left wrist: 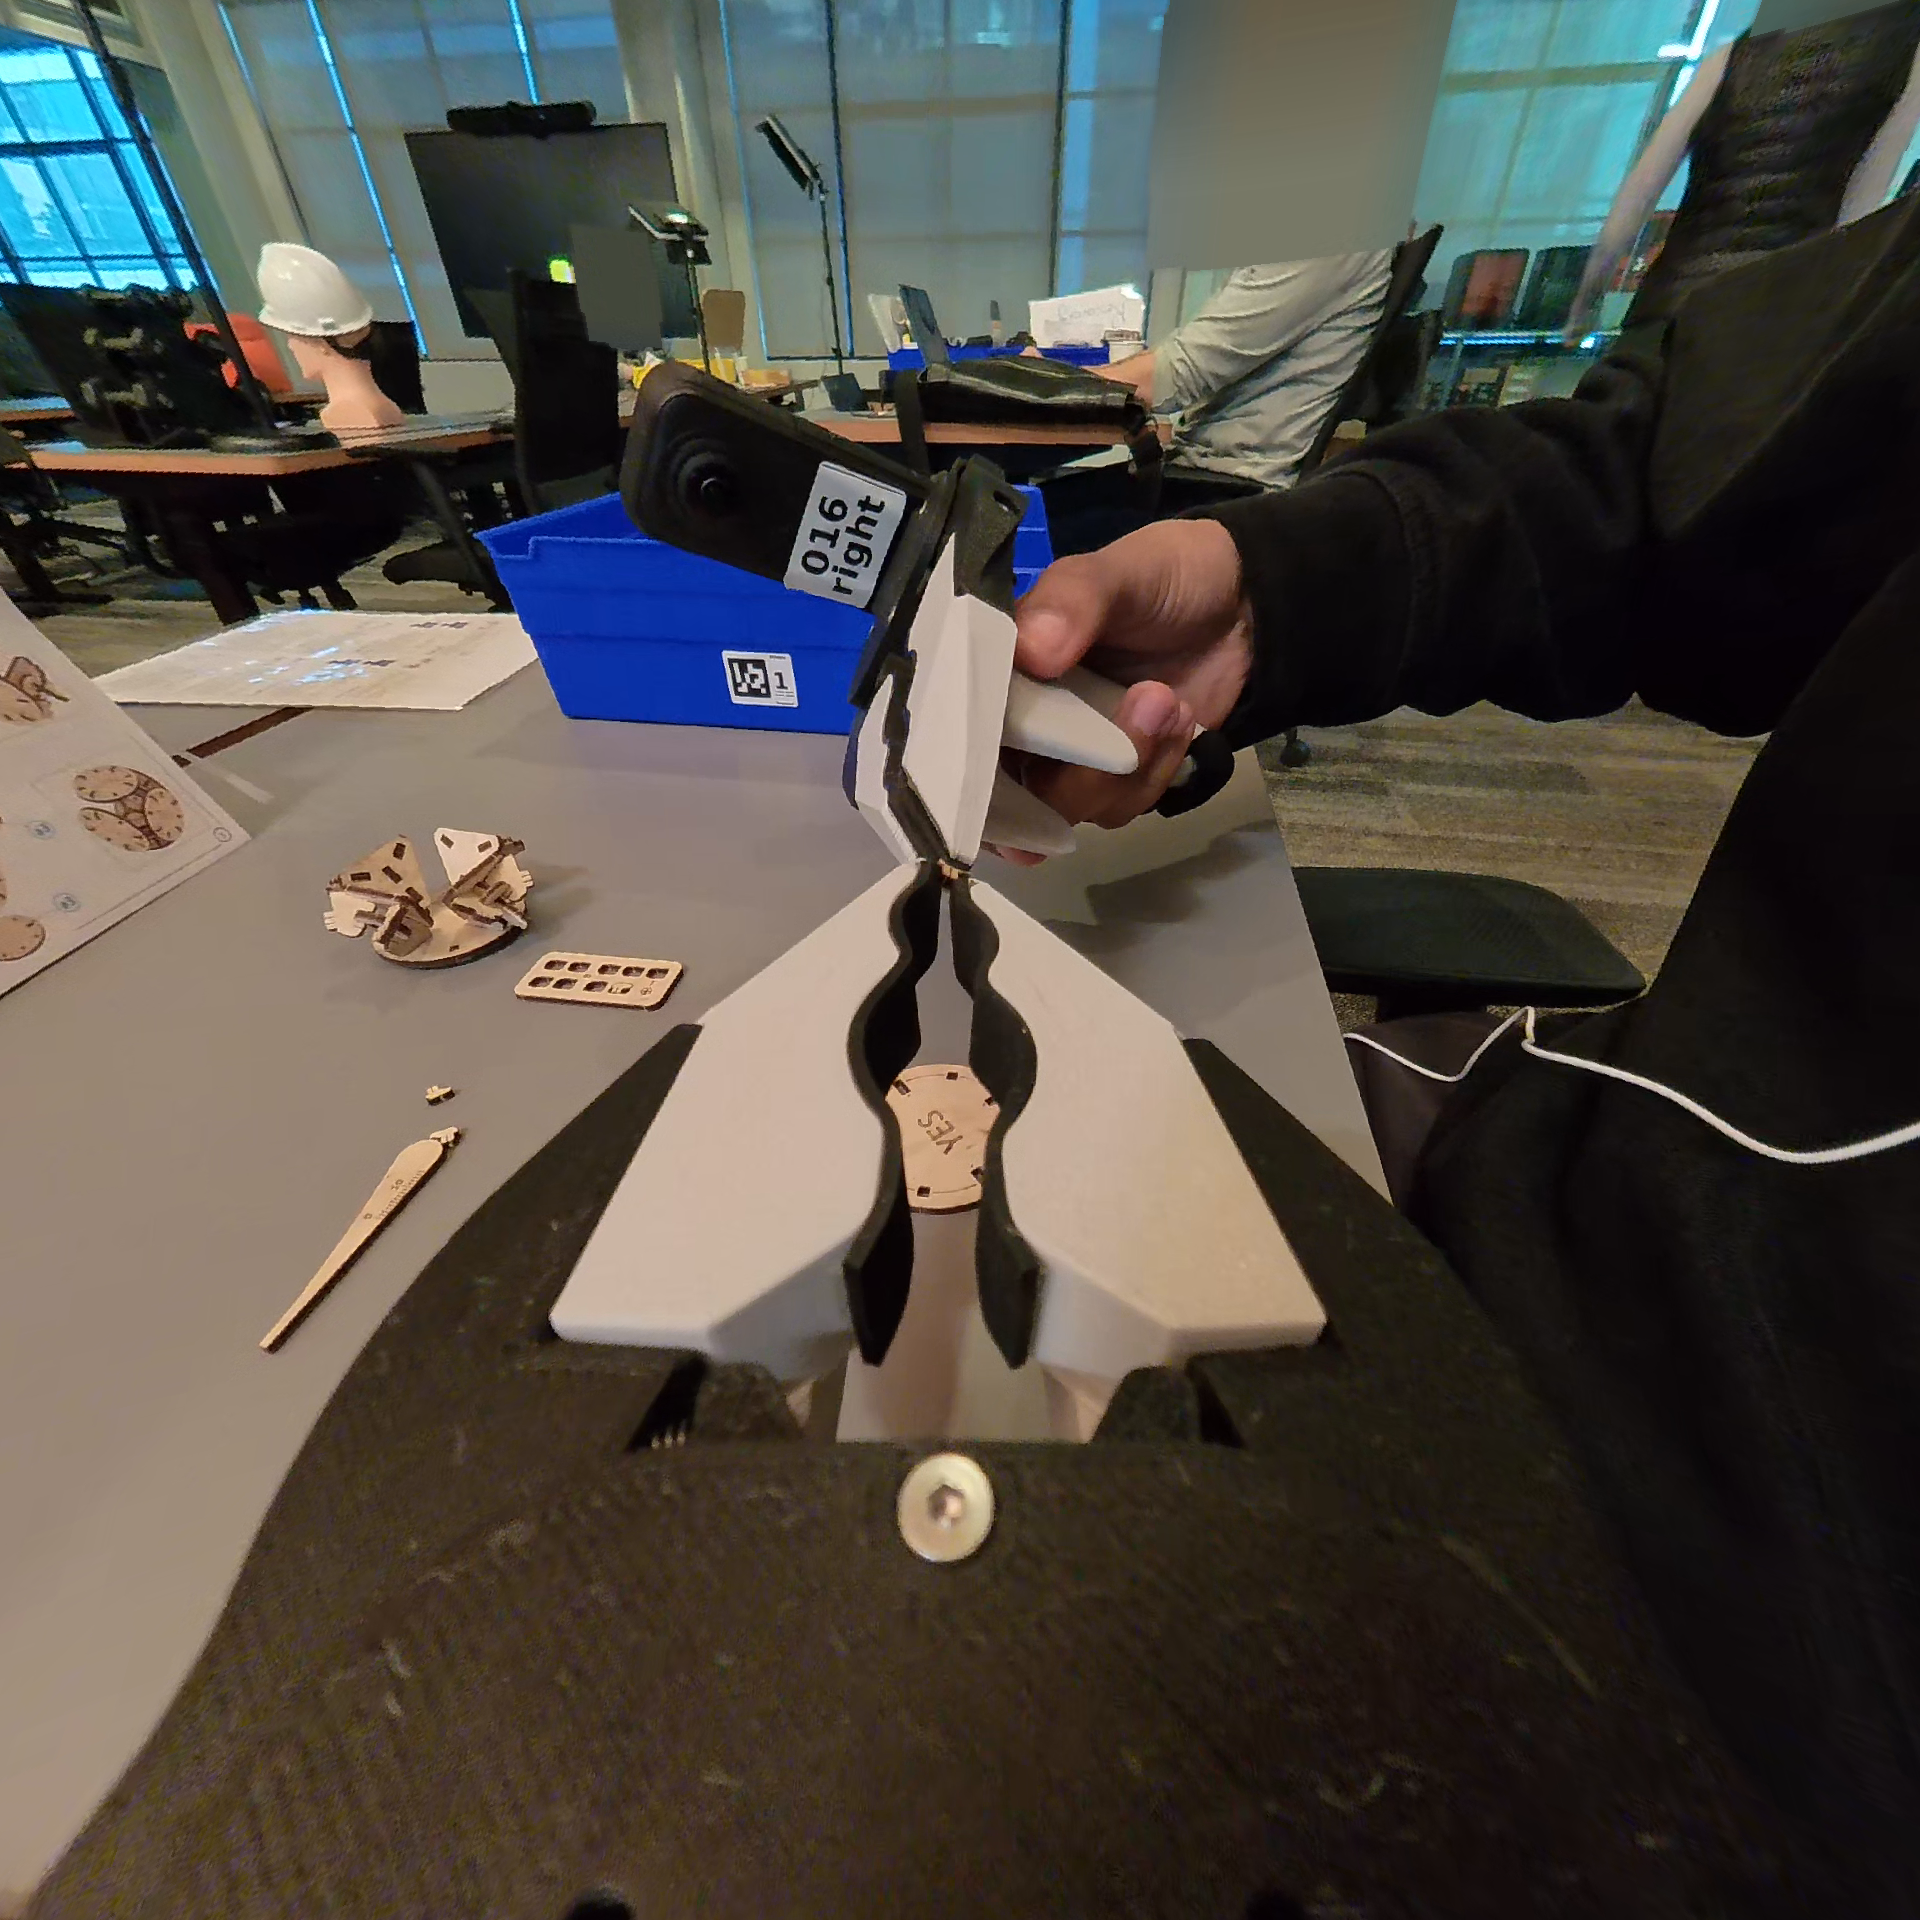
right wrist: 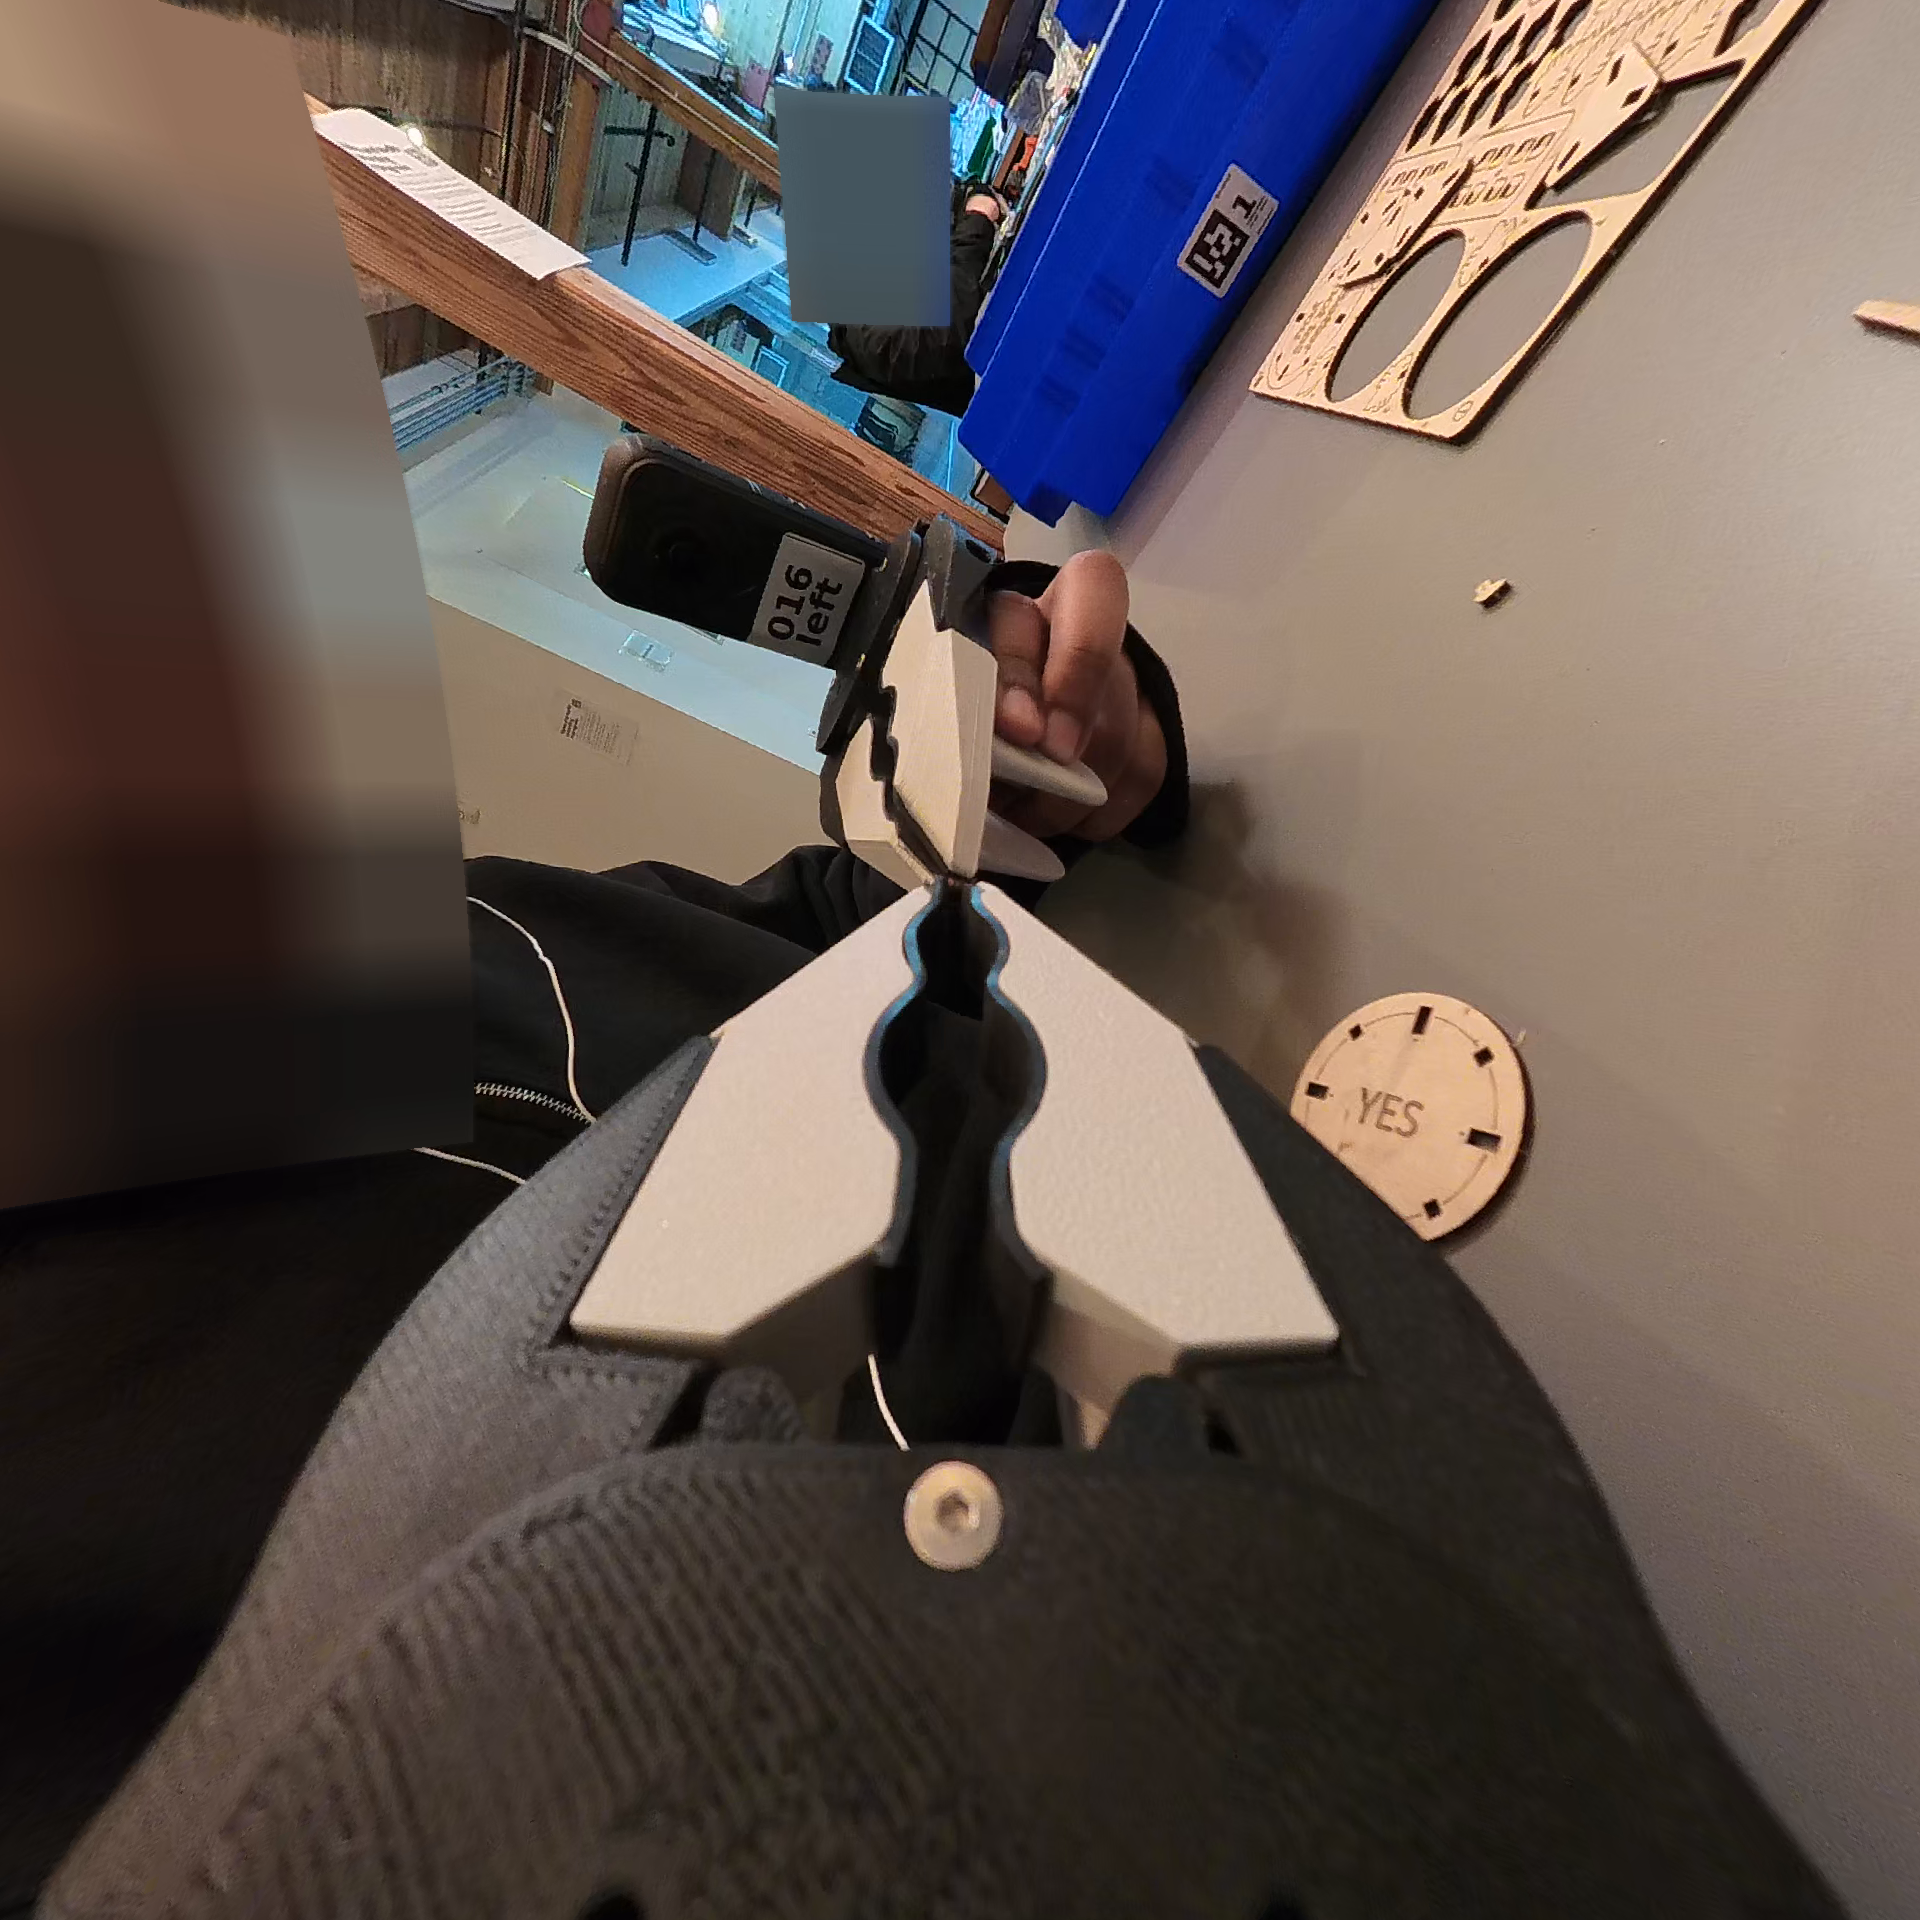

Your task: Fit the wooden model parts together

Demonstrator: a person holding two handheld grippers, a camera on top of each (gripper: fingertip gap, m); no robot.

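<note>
My left gripper (left wrist: pixel 948 881) and my right gripper (right wrist: pixel 951 891) meet tip to tip above the grey table (left wrist: pixel 675 831). A tiny tan wooden piece (left wrist: pixel 948 869) sits pinched where the tips meet, and both grippers are shut on it. In the left wrist view the right gripper (left wrist: pixel 940 857) comes down from above, held by a hand. In the right wrist view the left gripper (right wrist: pixel 940 871) does the same. A round wooden disc (left wrist: pixel 940 1138) lies on the table below my left fingers. It also shows beside my right gripper in the right wrist view (right wrist: pixel 1411 1117).
A partly built wooden assembly (left wrist: pixel 431 899), a small holed wooden plate (left wrist: pixel 600 979), a wooden stick (left wrist: pixel 358 1236) and a tiny loose piece (left wrist: pixel 440 1093) lie to the left. A blue bin (left wrist: pixel 665 634) stands behind. A punched wooden sheet (right wrist: pixel 1455 208) and paper sheets (left wrist: pixel 62 810) lie nearby.
</note>
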